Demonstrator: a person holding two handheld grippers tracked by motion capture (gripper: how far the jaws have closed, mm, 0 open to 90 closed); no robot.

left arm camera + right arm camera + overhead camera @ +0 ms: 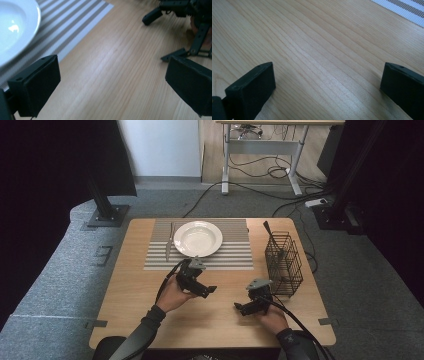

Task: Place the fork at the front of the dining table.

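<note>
My left gripper (206,291) hovers low over the bare wood in front of a white plate (198,238), pointing right, open and empty. In the left gripper view its jaws (112,77) stand wide apart over the table, with the plate (15,25) at the upper left and the right gripper (175,11) at the upper right. My right gripper (241,308) is near the front right of the table, pointing left, also open. In the right gripper view only wood grain lies between its jaws (328,77).
The plate rests on a striped placemat (235,252), and a knife (169,242) lies on the mat left of the plate. A black wire basket (283,265) stands at the right edge with a dark utensil handle (267,229) sticking out. Placemat corner (407,7).
</note>
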